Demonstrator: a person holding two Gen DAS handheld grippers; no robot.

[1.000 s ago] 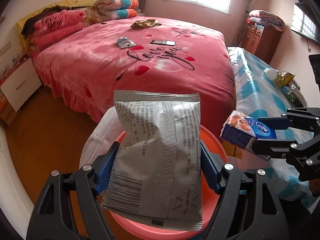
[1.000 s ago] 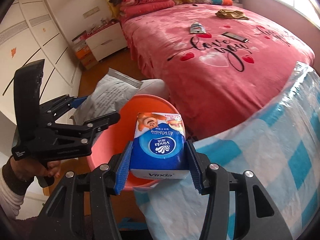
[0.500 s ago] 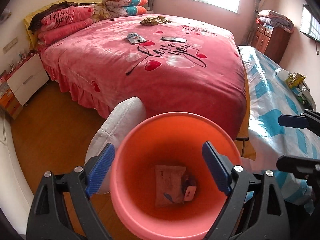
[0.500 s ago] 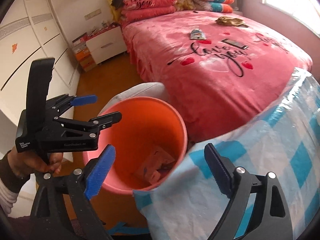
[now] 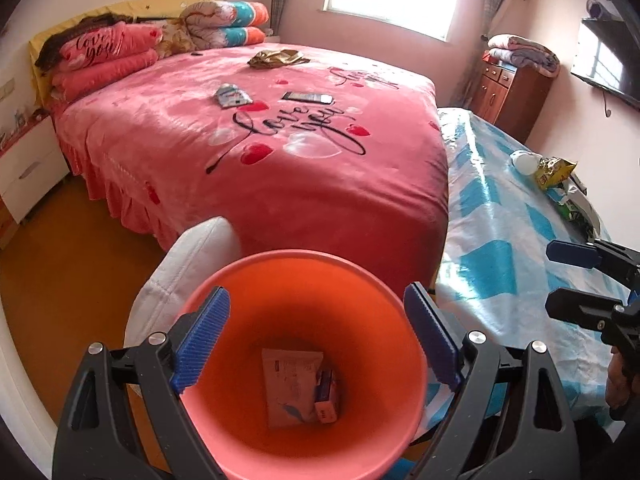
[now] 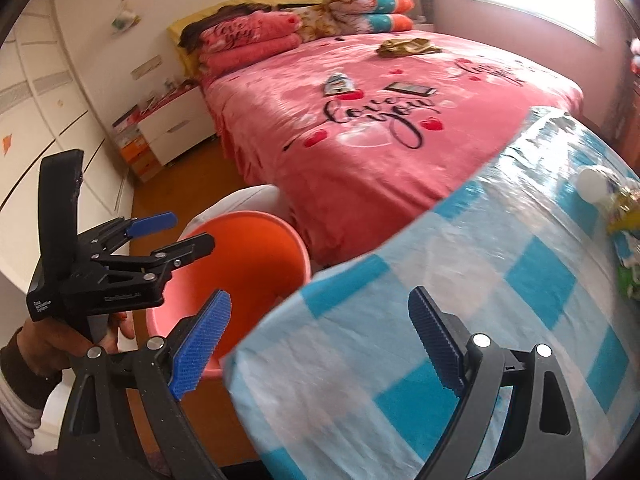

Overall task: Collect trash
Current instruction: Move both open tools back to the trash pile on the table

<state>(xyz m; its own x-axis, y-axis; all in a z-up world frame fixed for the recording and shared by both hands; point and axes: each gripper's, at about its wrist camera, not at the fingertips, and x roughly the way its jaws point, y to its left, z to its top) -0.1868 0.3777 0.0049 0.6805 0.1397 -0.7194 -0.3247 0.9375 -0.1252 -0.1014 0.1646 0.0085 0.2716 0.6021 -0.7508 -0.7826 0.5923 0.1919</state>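
- Trash remaining: a crumpled yellow snack bag [image 5: 555, 171] and a white round container [image 5: 525, 161] lying together near the far end of the table with the blue-checked cloth [image 5: 496, 264]; green packaging [image 5: 573, 210] just beside them. More on the pink bed [image 5: 280, 168]: a small flat packet [image 5: 232, 96] and a gold crumpled wrapper [image 5: 276, 58]. A dark flat thing [image 5: 307, 97] near the packet may be a phone, not trash.
- Already binned: a grey pouch [image 5: 290, 386] and a small carton [image 5: 326, 398] at the bottom of the orange bin [image 5: 304, 452].
- Left gripper [image 5: 316, 340]: jaws wide apart, empty, over the bin mouth. They have just been opening; nothing between them.
- Right gripper [image 6: 320, 344]: jaws also spread, empty, over the table's near edge; they too have just been opening.
- Handling, judged: snack bag light, soft, crinkly and slippery; pinch a crumpled fold at mid-body, not a loose corner. White container looks rigid and smooth and may roll; take it across its width. Packets on the bed lie flat on soft fabric, so get at an edge.
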